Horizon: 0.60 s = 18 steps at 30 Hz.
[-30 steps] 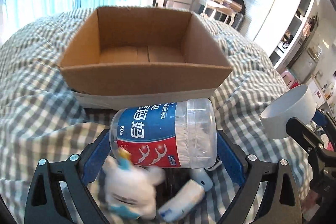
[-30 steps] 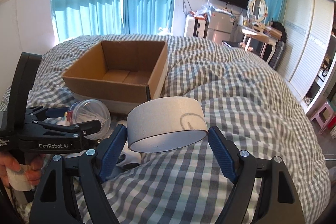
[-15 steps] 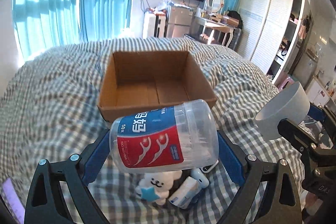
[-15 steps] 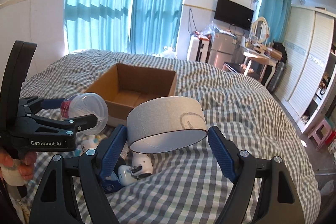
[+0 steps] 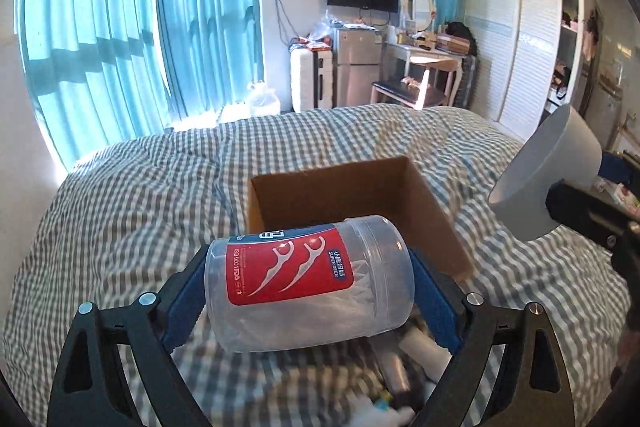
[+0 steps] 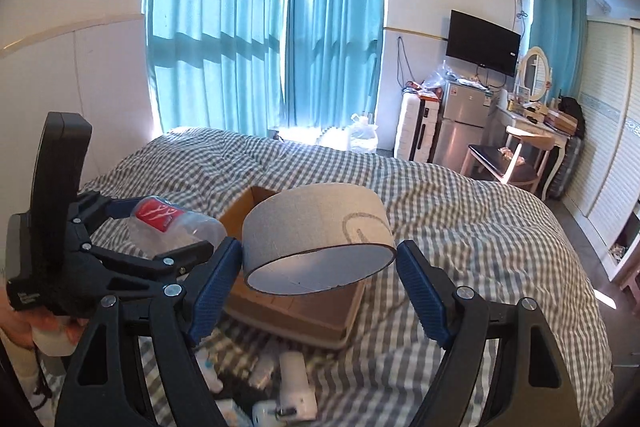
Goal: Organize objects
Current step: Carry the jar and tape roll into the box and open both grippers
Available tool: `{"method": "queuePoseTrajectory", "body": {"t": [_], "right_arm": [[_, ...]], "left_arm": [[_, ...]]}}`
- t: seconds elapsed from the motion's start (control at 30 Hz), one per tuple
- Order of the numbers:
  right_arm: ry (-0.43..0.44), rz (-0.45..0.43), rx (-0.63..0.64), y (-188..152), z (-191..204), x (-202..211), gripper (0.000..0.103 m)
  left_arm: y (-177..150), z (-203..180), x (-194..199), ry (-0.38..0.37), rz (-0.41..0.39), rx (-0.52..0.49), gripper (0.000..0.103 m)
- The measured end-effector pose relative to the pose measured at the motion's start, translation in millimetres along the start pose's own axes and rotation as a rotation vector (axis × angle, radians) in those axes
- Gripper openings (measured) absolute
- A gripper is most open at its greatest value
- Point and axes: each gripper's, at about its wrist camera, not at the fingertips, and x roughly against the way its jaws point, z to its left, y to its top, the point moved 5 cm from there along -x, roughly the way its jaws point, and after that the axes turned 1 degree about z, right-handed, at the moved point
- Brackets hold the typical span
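My left gripper (image 5: 308,287) is shut on a clear floss-pick jar (image 5: 308,279) with a red label, held lying sideways above the bed; it also shows in the right wrist view (image 6: 168,223). My right gripper (image 6: 320,267) is shut on a grey round lid-like box (image 6: 320,243), which also shows at the right of the left wrist view (image 5: 548,179). The open cardboard box (image 5: 352,195) sits on the checked bedspread ahead of and below both grippers; in the right wrist view the box (image 6: 304,307) is partly hidden behind the grey round box.
Small white items (image 6: 292,383) lie on the bedspread (image 6: 460,227) below the grippers, near the box's front side. Beyond the bed stand blue curtains (image 6: 260,27), a fridge (image 6: 460,119), a chair (image 6: 504,163) and a wardrobe (image 5: 520,47).
Both grippers have risen with their loads. The cardboard box and the small items now sit lower and farther in view. The jar has rolled so its red label faces up.
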Motion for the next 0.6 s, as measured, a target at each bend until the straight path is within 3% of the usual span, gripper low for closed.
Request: {"method": "queuePoseTrajectory", "body": {"t": [0.23,0.6], "right_arm": [[0.044,0.044,-0.057,31.1,-11.2,-70.4,0.079],[0.071,0.2,-0.081,22.1,-24.8,-184.2,0.079]], "left_arm": [[31.8,10.9,-52.6,0.006,0.011,-0.018,0.094],[32.0,8.0,-130.6,-0.064,0.074,-0.075,0.094]]}}
